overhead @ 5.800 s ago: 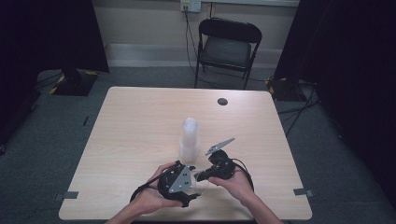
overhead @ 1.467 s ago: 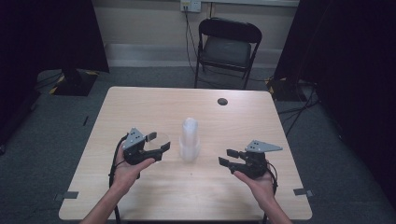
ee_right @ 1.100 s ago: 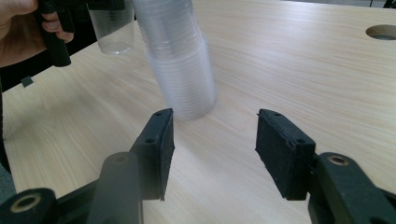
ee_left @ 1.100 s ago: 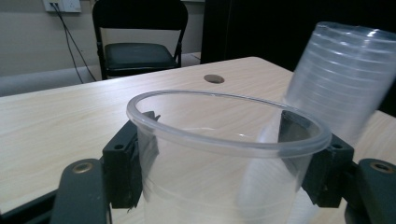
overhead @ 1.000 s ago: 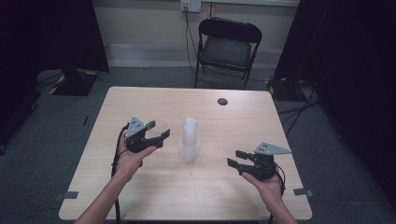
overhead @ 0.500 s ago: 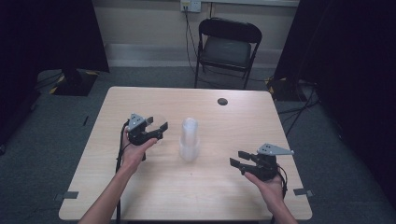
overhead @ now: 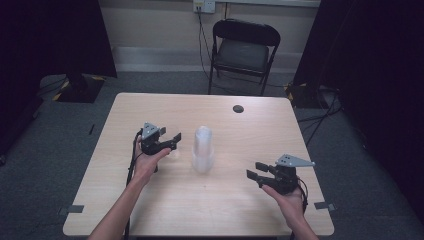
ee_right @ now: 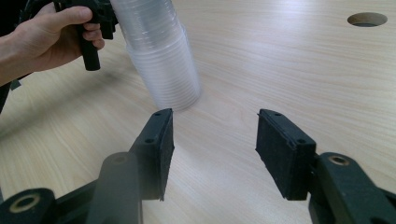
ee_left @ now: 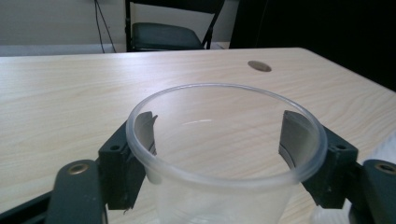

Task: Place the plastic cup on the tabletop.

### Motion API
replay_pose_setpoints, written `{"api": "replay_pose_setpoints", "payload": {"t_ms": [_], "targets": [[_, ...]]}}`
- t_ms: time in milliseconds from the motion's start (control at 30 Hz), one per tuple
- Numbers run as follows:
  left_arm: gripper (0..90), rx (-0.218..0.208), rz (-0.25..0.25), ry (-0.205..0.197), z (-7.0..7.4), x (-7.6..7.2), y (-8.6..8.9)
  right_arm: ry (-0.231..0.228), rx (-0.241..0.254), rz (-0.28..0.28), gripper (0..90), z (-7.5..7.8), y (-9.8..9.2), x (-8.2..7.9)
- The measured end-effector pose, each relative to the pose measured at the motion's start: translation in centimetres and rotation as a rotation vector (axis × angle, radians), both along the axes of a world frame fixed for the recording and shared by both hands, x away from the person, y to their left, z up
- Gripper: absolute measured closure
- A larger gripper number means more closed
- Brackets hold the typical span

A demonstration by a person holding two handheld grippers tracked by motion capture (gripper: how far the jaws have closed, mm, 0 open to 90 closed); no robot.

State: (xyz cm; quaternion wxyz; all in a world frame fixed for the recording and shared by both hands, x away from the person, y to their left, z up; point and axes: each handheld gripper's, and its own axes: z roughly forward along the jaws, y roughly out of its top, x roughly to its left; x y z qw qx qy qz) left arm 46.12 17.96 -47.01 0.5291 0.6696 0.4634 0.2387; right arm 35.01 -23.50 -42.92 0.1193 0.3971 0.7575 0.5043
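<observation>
left gripper (overhead: 172, 139) clamps a clear cup (ee_left: 224, 154); over-squeeze may buckle it; right gripper (overhead: 252, 176) wide, empty

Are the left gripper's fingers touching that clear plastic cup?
Touching. In the left gripper view, both fingers press against the outside of the clear cup just below its rim.

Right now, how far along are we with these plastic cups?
One clear cup sits between the left gripper's jaws, apart from the stack standing mid-table. The right gripper is open and empty, facing the stack. The rest of the cups remain nested in the stack.
</observation>
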Motion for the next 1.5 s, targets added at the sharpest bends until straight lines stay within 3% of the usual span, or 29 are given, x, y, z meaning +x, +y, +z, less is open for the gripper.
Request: {"api": "replay_pose_setpoints", "payload": {"t_ms": [100,200,467,633,733,800,933,1067,1267,1400,1467,1500], "targets": [[27.1,0.001,0.011,0.001,-0.1,0.1,0.2,0.003,0.004,-0.004,46.5,0.0,0.0,0.1],[26.6,0.056,-0.009,0.007,-0.3,0.0,0.2,0.001,0.002,-0.002,46.5,-0.1,0.1,0.1],[25.0,0.073,-0.034,0.035,-0.3,-0.2,0.0,0.002,0.004,-0.006,46.5,0.0,0.0,0.0],[18.9,0.092,-0.041,0.077,-0.3,-0.3,0.1,0.002,0.003,-0.002,46.5,-0.1,0.0,0.0],[17.2,0.088,-0.047,0.065,0.2,-0.7,0.0,0.001,0.008,-0.006,46.5,-0.1,-0.1,0.0],[16.4,0.113,-0.055,0.044,0.4,-0.9,-0.2,0.004,0.008,-0.009,46.5,-0.1,-0.1,0.0],[15.8,0.144,-0.077,0.067,0.2,-1.0,-0.4,0.001,0.008,-0.006,46.5,-0.1,0.0,0.0],[15.8,0.095,-0.07,0.094,0.3,-1.1,0.2,0.0,0.006,-0.01,46.5,-0.1,-0.1,-0.1],[15.8,0.136,-0.077,0.109,0.1,-1.6,0.9,-0.001,0.025,-0.026,45.9,-0.1,-0.5,-0.1],[15.8,0.135,-0.068,0.118,-0.1,-2.0,1.4,-0.001,0.027,-0.036,44.2,-0.2,-0.7,-0.1],[15.8,0.165,-0.083,0.129,-0.3,-2.2,1.6,0.002,0.022,-0.043,42.3,-0.2,-0.7,0.0],[15.8,0.155,-0.083,0.131,-0.3,-2.4,1.7,0.004,0.025,-0.046,41.9,-0.2,-0.7,0.0]]}}
